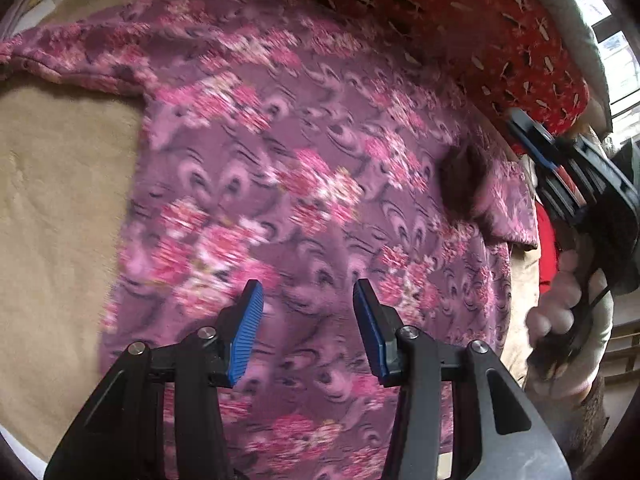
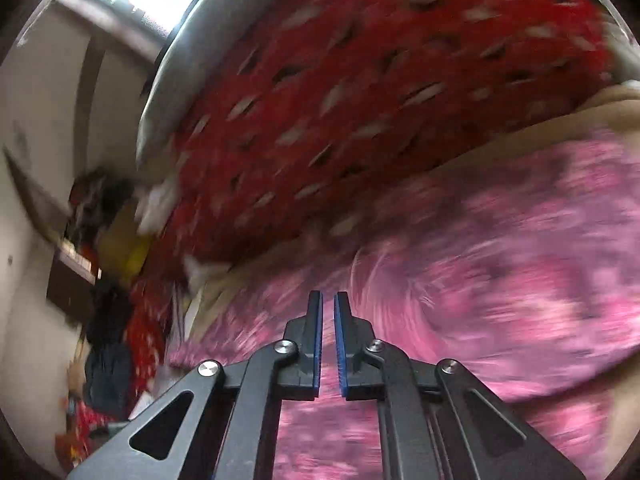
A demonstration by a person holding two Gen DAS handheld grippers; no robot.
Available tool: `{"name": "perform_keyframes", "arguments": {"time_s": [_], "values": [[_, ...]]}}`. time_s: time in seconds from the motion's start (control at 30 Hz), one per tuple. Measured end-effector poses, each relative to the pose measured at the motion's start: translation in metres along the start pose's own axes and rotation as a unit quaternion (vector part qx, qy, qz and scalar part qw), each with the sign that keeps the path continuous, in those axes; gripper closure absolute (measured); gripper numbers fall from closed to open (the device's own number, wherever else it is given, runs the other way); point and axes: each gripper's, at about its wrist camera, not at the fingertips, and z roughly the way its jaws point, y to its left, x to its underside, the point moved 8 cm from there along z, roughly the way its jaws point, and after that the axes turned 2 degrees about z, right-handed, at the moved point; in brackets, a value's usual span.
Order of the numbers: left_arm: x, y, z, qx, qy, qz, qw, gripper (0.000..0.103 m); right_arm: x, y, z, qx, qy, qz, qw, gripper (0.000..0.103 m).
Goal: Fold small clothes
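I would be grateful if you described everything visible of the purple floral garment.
The purple floral garment looks like soft fleece, mauve with pink flower clusters. It lies spread nearly flat on a beige blanket, one sleeve reaching out along the top left, a dark patch near its right edge. A red patterned quilt borders it beyond. Neither gripper holds it.

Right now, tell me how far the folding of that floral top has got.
Done: the purple floral top lies spread on the beige blanket. In hand: nothing; the left claw hovers open above it and the right claw is shut with no cloth between its pads. Left: every fold, since none shows yet.
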Motion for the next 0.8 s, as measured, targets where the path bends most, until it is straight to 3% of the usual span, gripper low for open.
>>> {"name": "perform_keyframes", "arguments": {"time_s": [0.07, 0.17, 0.27, 0.4, 0.47, 0.53, 0.6, 0.67, 0.8], "values": [[-0.003, 0.005, -0.004, 0.005, -0.004, -0.002, 1.0, 0.058, 0.022, 0.031, 0.03, -0.015, 0.029, -0.02, 0.999, 0.097], [-0.003, 0.005, -0.009, 0.011, -0.002, 0.004, 0.9999, 0.058, 0.047, 0.043, 0.055, 0.004, 0.066, -0.024, 0.998, 0.096], [-0.007, -0.018, -0.008, 0.015, -0.003, 0.033, 0.9993, 0.058, 0.048, 0.032, 0.038, 0.029, 0.045, -0.026, 0.998, 0.092], [-0.017, -0.066, 0.018, 0.041, 0.014, 0.039, 0.9983, 0.048, 0.049, -0.026, -0.017, 0.101, 0.012, -0.016, 0.995, 0.084], [-0.02, -0.091, 0.033, 0.056, 0.032, 0.037, 0.9973, 0.048, 0.056, -0.064, -0.032, 0.127, 0.028, 0.005, 0.992, 0.075], [-0.023, -0.119, 0.054, 0.064, 0.048, 0.031, 0.9963, 0.048, 0.074, -0.104, -0.037, 0.142, 0.071, 0.04, 0.986, 0.08], [-0.024, -0.136, 0.073, 0.072, 0.064, 0.016, 0.9952, 0.048, 0.083, -0.117, -0.051, 0.069, 0.053, 0.066, 0.994, 0.081], [-0.026, -0.145, 0.086, 0.084, 0.08, -0.011, 0.9932, 0.048, 0.089, -0.124, -0.057, 0.023, 0.036, 0.07, 0.997, 0.081], [-0.038, -0.156, 0.099, 0.089, 0.072, -0.065, 0.9913, 0.041, 0.094, -0.129, -0.062, -0.016, 0.008, 0.053, 0.998, 0.081]]}}
